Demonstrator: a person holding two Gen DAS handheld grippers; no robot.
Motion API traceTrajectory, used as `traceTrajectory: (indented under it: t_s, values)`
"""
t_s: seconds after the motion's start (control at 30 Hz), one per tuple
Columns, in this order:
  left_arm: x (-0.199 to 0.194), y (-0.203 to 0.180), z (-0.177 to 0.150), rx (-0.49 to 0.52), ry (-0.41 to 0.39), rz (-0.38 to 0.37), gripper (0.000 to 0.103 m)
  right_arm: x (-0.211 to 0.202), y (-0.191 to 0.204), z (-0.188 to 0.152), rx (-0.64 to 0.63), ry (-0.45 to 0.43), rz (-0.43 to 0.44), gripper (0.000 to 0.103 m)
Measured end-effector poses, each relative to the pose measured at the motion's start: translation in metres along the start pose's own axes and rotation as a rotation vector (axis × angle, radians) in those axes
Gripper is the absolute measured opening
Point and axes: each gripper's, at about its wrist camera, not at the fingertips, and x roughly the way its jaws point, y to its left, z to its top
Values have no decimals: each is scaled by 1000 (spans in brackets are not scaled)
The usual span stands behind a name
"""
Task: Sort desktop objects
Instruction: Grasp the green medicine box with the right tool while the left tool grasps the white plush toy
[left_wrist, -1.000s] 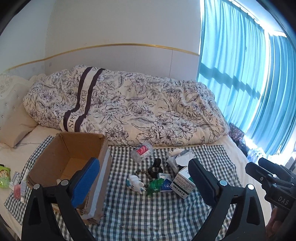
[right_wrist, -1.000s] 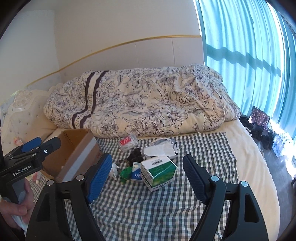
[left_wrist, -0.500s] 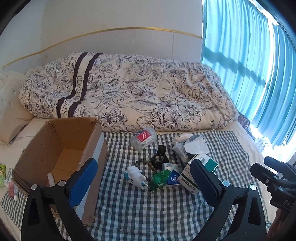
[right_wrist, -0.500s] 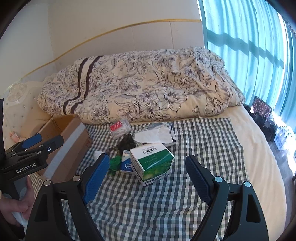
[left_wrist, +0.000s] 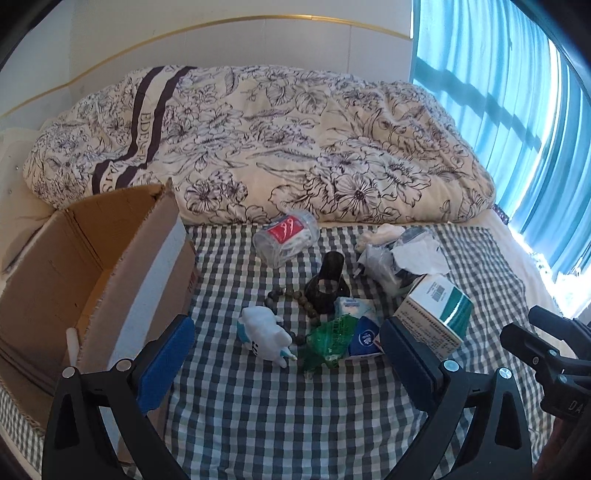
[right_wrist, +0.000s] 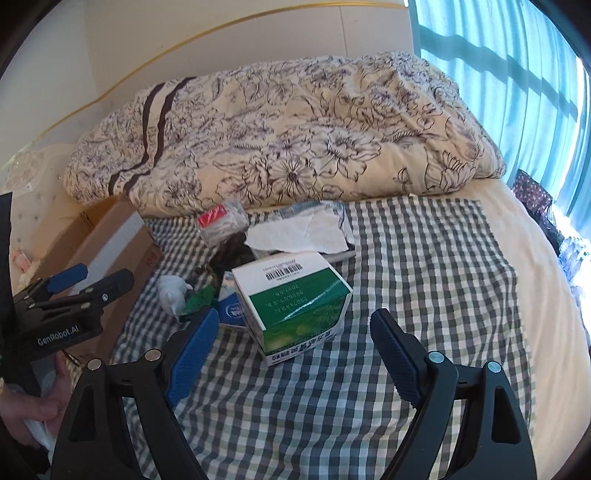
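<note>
A heap of small items lies on a checked cloth on a bed. It holds a green-and-white carton, a white toy figure, a green wrapper, a blue-and-white packet, a dark bead string, a black holder, a clear jar with a red label and crumpled paper. My left gripper hangs open in front of the toy. Just short of the carton, my right gripper is open and holds nothing.
An open cardboard box stands on the left of the cloth, a white stick inside it. A flowered quilt is bunched behind the heap. Blue curtains hang at the right. A hand holds the left gripper.
Both grippers have moved forward and lower toward the heap, so the objects look larger. Both stay open. Nothing on the cloth has shifted.
</note>
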Motion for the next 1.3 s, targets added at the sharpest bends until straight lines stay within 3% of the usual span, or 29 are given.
traceTrajectory:
  t_s: [0.7,1.3]
  values:
    - [80,17,-16,-33,84,44,103,80,-2,-13,-266,110,63,84]
    - [131,29,-26,-66,130,71,103,111,-22,-10,-267,38,217,95]
